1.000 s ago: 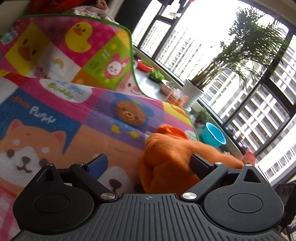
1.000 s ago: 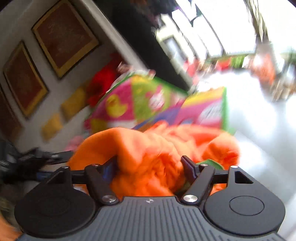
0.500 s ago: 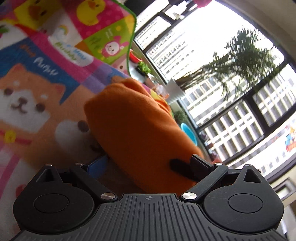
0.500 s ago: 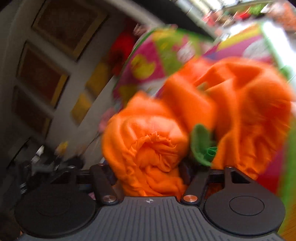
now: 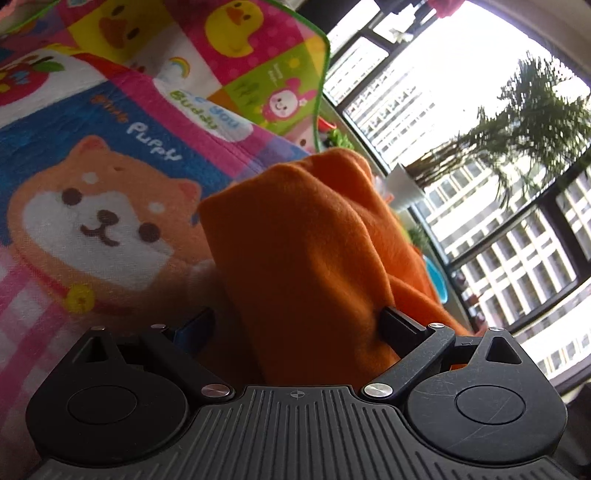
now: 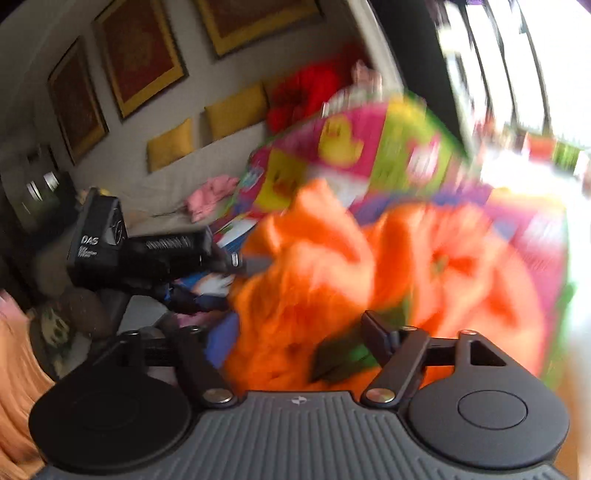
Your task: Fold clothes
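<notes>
In the left wrist view the left gripper (image 5: 295,325) stands spread, with the orange garment (image 5: 314,240) bunched between its fingers, above the cartoon blanket (image 5: 110,177); windows (image 5: 480,166) are behind. The right wrist view is blurred: right gripper (image 6: 291,332) spread around the same garment (image 6: 332,277), and framed pictures (image 6: 136,51) on the wall.

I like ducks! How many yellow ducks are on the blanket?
1: a yellow duck near the top edge of the blanket, above the pink bunny. The orange cloth may hide more.
</notes>
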`<state>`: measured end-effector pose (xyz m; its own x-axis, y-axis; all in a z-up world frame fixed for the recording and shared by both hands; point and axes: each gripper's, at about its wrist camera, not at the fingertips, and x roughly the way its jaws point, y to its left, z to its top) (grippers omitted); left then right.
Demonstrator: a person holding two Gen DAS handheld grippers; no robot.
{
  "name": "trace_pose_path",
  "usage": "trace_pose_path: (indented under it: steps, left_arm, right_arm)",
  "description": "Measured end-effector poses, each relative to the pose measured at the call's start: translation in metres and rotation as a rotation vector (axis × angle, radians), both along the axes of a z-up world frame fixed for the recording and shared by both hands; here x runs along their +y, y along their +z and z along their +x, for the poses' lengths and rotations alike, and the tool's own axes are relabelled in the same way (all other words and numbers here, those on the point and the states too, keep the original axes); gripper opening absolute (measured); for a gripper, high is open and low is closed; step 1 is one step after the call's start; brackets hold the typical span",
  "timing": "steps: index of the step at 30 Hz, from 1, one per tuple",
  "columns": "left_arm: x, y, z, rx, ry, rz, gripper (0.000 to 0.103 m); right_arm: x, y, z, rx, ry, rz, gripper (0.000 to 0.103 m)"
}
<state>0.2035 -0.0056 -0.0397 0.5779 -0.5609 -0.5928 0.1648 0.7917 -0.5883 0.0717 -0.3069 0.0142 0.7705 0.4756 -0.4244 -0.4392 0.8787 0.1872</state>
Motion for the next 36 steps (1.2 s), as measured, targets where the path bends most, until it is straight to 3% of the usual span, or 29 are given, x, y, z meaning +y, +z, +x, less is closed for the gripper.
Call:
trace_pose_path:
  steps: [3, 6, 10, 13, 15, 16, 18, 21, 23, 26, 32, 36]
  left_arm:
    - [-0.008, -0.002, 0.003, 0.001, -0.03, 0.027, 0.099]
    - [-0.013, -0.002, 0.007, 0.002, -0.05, 0.046, 0.099]
    - [-0.014, 0.003, 0.006, -0.011, -0.067, 0.056, 0.098]
    - [-0.006, 0.012, 0.002, -0.039, -0.059, 0.039, 0.098]
    - [0.0, 0.018, 0.0, -0.06, -0.039, 0.016, 0.098]
    - [0.004, 0.022, 0.0, -0.07, -0.025, 0.0, 0.098]
    - [0.01, 0.03, -0.001, -0.092, 0.004, -0.047, 0.099]
    - [0.011, 0.041, 0.003, -0.131, 0.022, -0.08, 0.099]
    - [0.005, 0.044, 0.006, -0.138, 0.014, -0.066, 0.099]
    - [-0.014, 0.044, 0.016, -0.128, -0.009, -0.023, 0.099]
    - [-0.088, 0.047, 0.046, -0.13, -0.12, 0.058, 0.099]
    - [-0.139, 0.044, 0.057, -0.14, -0.214, 0.114, 0.099]
  right_arm:
    - [0.016, 0.018, -0.022, -0.211, 0.013, -0.184, 0.09]
    - [0.047, 0.015, -0.012, -0.268, 0.13, -0.286, 0.094]
    - [0.079, -0.021, 0.024, -0.174, 0.171, -0.412, 0.094]
    - [0.08, -0.037, 0.048, -0.07, 0.162, -0.391, 0.09]
    - [0.071, -0.034, 0.057, -0.018, 0.129, -0.292, 0.077]
    - [0.062, -0.029, 0.065, 0.028, 0.099, -0.204, 0.066]
    - [0.029, -0.025, 0.078, 0.139, 0.028, 0.02, 0.055]
    - [-0.045, -0.037, 0.092, 0.324, -0.096, 0.445, 0.052]
    - [-0.09, -0.053, 0.093, 0.401, -0.175, 0.676, 0.052]
    - [-0.132, -0.071, 0.085, 0.402, -0.274, 0.801, 0.052]
    - [-0.153, -0.06, 0.072, 0.216, -0.464, 0.458, 0.069]
    - [-0.151, -0.055, 0.071, 0.1, -0.505, 0.081, 0.073]
